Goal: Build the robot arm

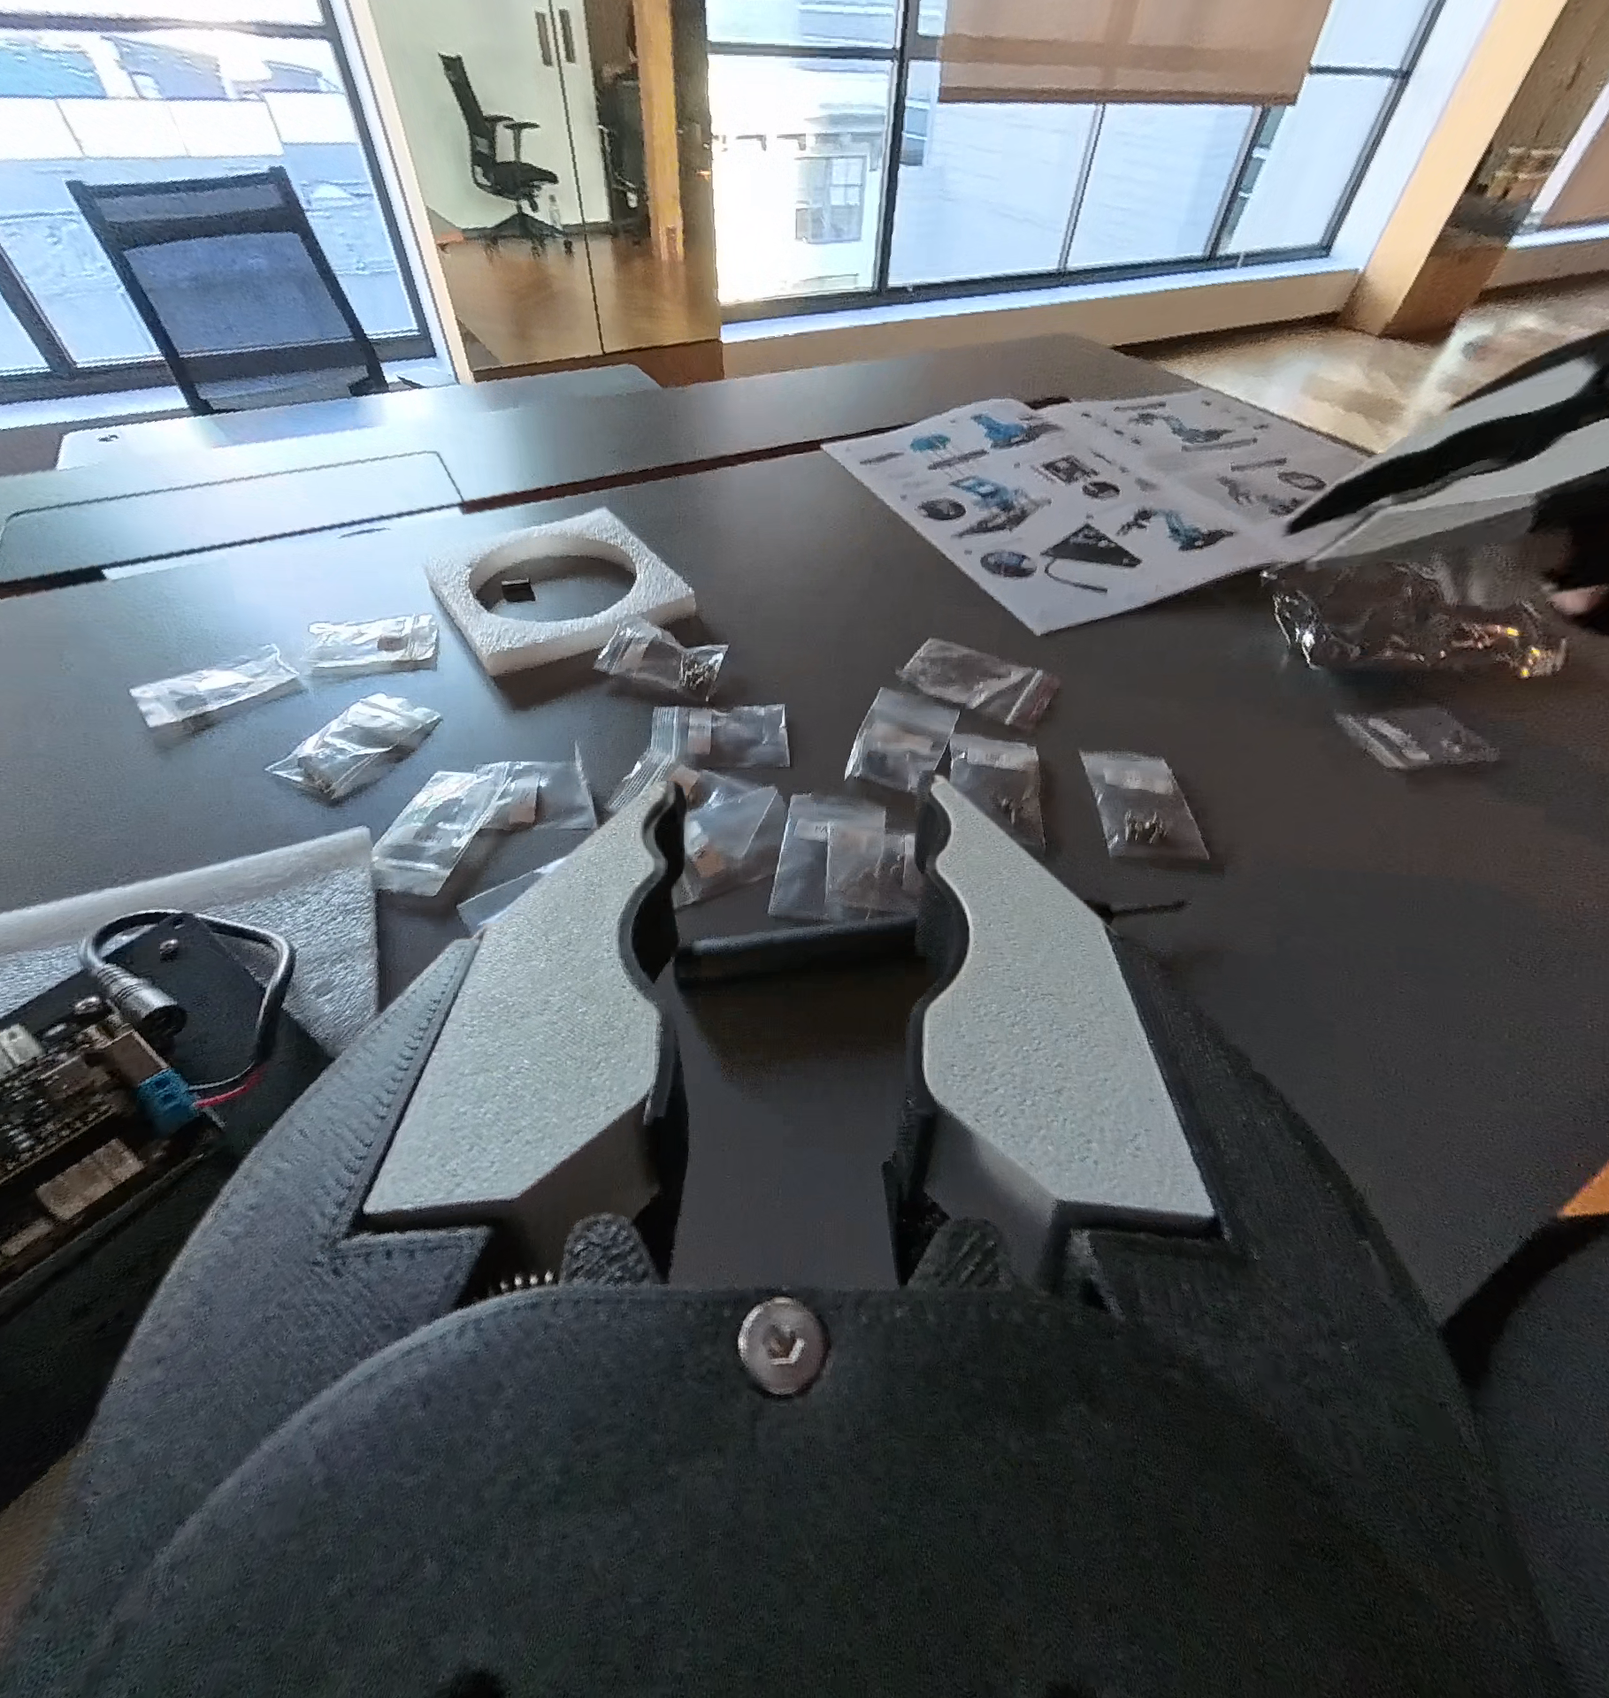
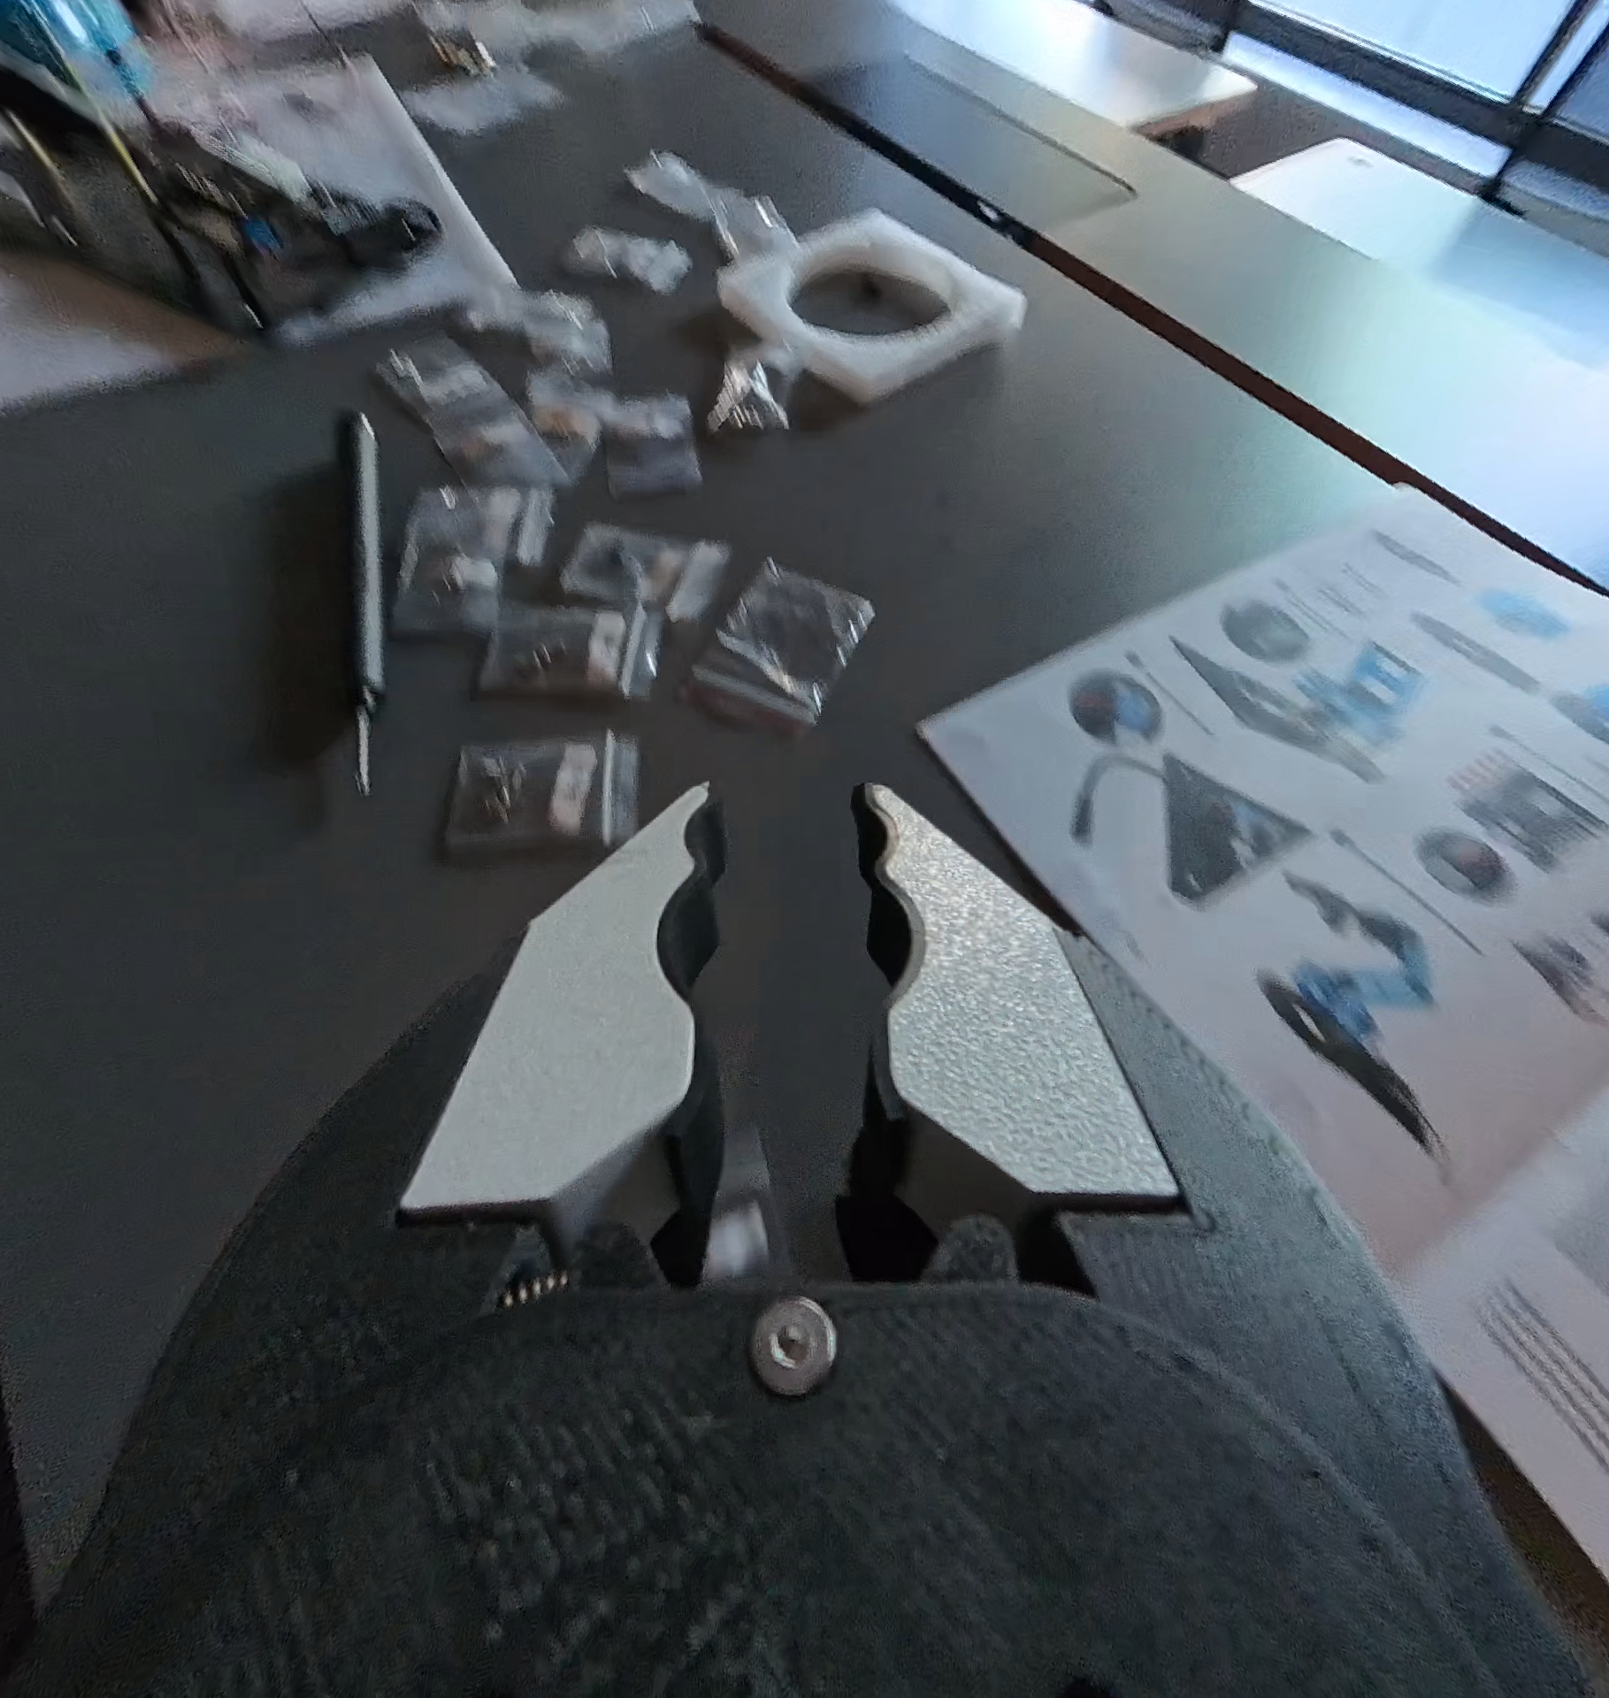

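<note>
My left gripper (image 1: 805, 799) is open and empty, held over a dark table (image 1: 1333, 919). A dark screwdriver (image 1: 791, 951) lies crosswise on the table and shows between its fingers, with both ends hidden behind them. Several small clear bags of parts (image 1: 901, 749) lie just beyond the fingertips. My right gripper (image 2: 785, 795) is partly open and empty, low over the table, nearest to a small bag (image 2: 543, 795). It also shows in the left wrist view (image 1: 1425, 496), above a crinkled silver bag (image 1: 1416, 625). The right wrist view is blurred and shows the screwdriver (image 2: 366, 588) and the bags (image 2: 782, 643).
A white foam square with a round hole (image 1: 561, 597) (image 2: 874, 303) lies behind the bags. A printed picture sheet (image 1: 1104, 496) (image 2: 1333, 827) lies at the right. A circuit board with cables (image 1: 47, 1148) rests on a foam sheet (image 1: 231, 891) at the left. A black chair (image 1: 221, 276) stands behind the table. One gripper's finger ends stand about 30 cm off the other's.
</note>
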